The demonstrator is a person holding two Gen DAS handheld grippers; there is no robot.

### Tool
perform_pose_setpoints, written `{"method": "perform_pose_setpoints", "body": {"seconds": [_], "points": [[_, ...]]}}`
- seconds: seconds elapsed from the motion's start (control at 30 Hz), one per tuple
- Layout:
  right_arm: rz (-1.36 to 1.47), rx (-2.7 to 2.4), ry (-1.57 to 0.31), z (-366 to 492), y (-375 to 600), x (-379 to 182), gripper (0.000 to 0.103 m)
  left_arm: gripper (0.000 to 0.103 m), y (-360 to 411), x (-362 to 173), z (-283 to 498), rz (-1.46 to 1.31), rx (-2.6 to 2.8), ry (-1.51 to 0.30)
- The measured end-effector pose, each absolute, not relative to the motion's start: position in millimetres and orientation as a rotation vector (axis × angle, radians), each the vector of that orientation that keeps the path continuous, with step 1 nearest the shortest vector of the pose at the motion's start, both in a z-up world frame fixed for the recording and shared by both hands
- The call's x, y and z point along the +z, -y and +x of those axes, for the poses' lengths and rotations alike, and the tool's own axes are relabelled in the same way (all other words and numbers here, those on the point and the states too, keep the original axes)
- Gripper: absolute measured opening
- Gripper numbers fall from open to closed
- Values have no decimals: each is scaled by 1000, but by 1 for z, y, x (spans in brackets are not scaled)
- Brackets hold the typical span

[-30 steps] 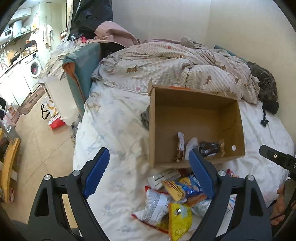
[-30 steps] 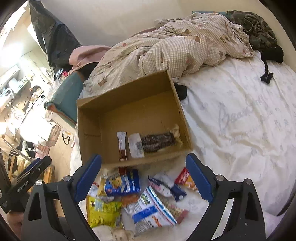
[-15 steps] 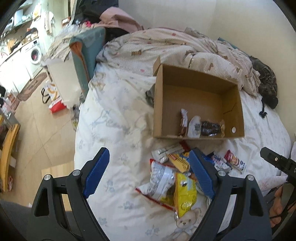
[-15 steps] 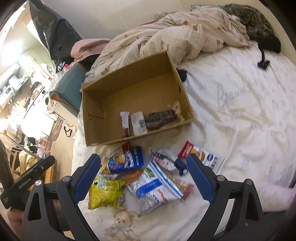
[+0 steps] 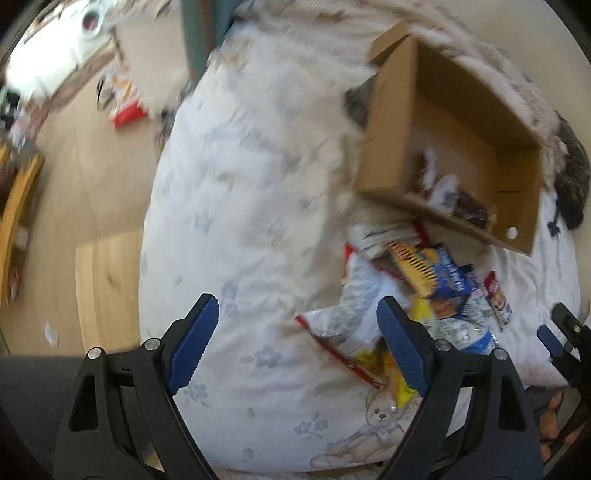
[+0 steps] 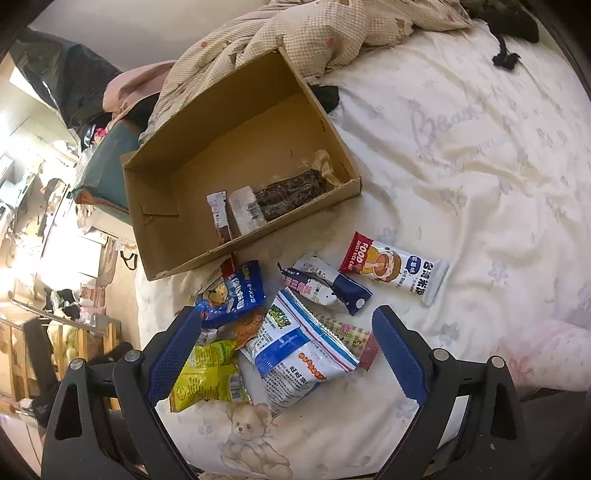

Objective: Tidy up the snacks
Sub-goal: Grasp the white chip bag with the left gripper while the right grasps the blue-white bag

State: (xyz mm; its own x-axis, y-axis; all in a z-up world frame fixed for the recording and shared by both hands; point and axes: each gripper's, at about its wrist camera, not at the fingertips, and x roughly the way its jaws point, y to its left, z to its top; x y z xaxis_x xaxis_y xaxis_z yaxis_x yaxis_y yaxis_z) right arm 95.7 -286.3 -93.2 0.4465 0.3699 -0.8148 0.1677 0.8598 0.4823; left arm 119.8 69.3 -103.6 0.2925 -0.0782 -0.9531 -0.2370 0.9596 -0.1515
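Note:
A cardboard box (image 6: pixel 177 206) lies open on the bed and holds three wrapped snacks, among them a dark brown bar (image 6: pixel 291 192). In front of it is a heap of loose packets: a white and blue bag (image 6: pixel 299 354), a yellow bag (image 6: pixel 207 380), a blue bag (image 6: pixel 232 291), a navy and white bar (image 6: pixel 325 284) and a red and white rice cake packet (image 6: pixel 395 269). My right gripper (image 6: pixel 284 350) is open above the white and blue bag. My left gripper (image 5: pixel 295 343) is open over the sheet at the heap's left edge, and the box (image 5: pixel 391 155) is blurred there.
A crumpled checked quilt (image 6: pixel 332 33) lies behind the box. The bed's left edge drops to a wooden floor (image 5: pixel 74 184). A teddy bear print (image 6: pixel 251 439) marks the sheet near the front edge. A person's hand (image 5: pixel 554 421) shows at the lower right of the left wrist view.
Both grippers have sunk toward the snack heap and tipped further downward. The left wrist view has rolled, so the box now sits tilted at the upper right. Neither gripper's opening has changed.

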Motion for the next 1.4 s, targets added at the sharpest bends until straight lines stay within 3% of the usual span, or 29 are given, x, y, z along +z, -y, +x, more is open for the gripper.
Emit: {"method": "perform_pose_setpoints", "body": {"seconds": [0.13,0.73,0.77,0.8,0.9,1.1,1.4], "points": [[574,146,-1126,99,285,-96,96,85,-75,-127,121,-393,120,-1356],[583,146,-1138,100,292,-97,96,85,21,-170,139,-11,-99,-1440],[587,147,-1143,100,292,-99,96,76,23,-169,140,8,-97,-1425],[594,149,-1149,100,293,-100,96,57,26,-169,140,29,-88,-1420],[642,169,-1205,100,293,-111,96,48,20,-174,141,-15,-86,-1448],[734,163,-1332,100,295,-141,96,37,4,-160,136,-77,-79,-1428],[657,214,-1508,101,262,-173,95,35,-30,-113,118,-187,-17,-1299]]}}
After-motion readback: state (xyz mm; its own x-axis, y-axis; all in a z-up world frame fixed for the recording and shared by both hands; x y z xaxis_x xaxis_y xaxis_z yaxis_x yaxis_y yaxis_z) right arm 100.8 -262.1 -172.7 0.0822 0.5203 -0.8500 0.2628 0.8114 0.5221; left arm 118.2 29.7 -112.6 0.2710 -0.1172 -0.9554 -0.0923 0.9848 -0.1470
